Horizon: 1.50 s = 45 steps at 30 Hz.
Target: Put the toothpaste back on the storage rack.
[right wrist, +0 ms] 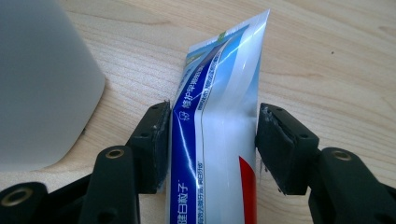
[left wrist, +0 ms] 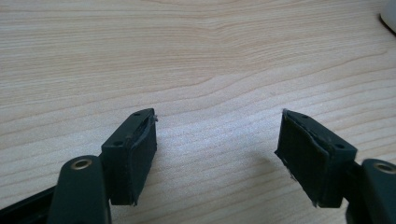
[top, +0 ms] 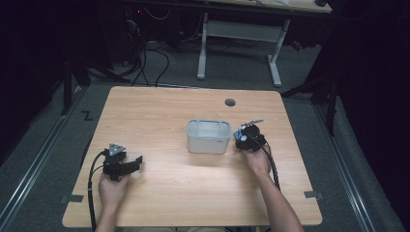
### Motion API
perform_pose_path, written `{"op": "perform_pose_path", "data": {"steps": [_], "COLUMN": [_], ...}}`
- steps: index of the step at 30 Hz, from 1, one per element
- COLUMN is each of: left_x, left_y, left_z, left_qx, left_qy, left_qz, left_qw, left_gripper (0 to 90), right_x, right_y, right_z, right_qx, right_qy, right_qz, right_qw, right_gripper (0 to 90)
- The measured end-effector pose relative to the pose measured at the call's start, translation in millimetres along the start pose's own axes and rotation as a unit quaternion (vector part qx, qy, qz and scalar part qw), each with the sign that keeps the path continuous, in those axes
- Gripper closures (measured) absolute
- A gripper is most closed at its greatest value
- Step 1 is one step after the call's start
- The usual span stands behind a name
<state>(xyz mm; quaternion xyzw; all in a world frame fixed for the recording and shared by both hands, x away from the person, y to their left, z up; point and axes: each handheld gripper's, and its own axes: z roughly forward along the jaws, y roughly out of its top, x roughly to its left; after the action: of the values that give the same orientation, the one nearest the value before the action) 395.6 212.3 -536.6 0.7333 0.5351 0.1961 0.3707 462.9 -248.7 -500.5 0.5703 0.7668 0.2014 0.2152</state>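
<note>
Pale wood grain runs across the counter (top: 159,116), which stands on a grey floor with a white-legged desk behind it. Taking the white tub (top: 209,136) near the counter's middle as the landmark: well to its left and nearer the person, the left hand (top: 113,189) comes up from the bottom edge with the forearm nearly straight and holds the left tool (top: 138,163) low over the wood, jaws pointing toward the tub's side. In the left gripper view the left tool (left wrist: 217,144) is released, its two black jaws wide apart with bare counter between them and nothing touching the pads (left wrist: 140,154). Just to the right of the tub, the right hand (top: 257,160) reaches forward on an outstretched forearm, wrist bent down so that the right tool (top: 247,134) points at the counter close beside the tub's right wall. In the right gripper view a blue-and-white toothpaste tube (right wrist: 219,126) lies flat on the counter between the jaws of the right tool (right wrist: 212,140), its crimped end pointing away from the camera. The left pad sits against the tube's edge and the right pad just at its other edge; whether they already press I cannot tell. The tub's rounded white wall (right wrist: 42,88) rises to the left of the tube, near it but apart.
</note>
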Motion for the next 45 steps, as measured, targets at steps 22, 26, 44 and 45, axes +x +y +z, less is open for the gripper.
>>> {"op": "perform_pose_path", "data": {"steps": [22,26,44,45], "left_x": [0.3,0.3,0.2,0.2], "left_y": [-0.1,-0.1,-0.1,0.0], "left_z": [0.0,0.0,0.1,0.0], "left_qx": [-0.001,-0.001,-0.001,0.000], "left_qy": [-0.002,-0.002,-0.004,-0.005], "left_qz": [-0.001,-0.001,0.001,0.001], "left_qw": [1.0000,1.0000,1.0000,1.0000], "left_gripper": [28.5,28.4,28.5,28.5], "right_x": [-14.6,-16.6,-22.5,-23.9], "right_y": [9.6,8.8,18.6,17.7], "right_z": [7.6,11.1,6.3,4.6], "right_qx": [0.044,0.047,0.079,0.084], "right_qy": [0.004,0.013,0.032,0.040], "right_qz": [0.012,0.026,0.012,0.010], "right_qw": [0.9990,0.9985,0.9963,0.9956], "right_gripper": [59.7,60.6,71.1,71.6]}}
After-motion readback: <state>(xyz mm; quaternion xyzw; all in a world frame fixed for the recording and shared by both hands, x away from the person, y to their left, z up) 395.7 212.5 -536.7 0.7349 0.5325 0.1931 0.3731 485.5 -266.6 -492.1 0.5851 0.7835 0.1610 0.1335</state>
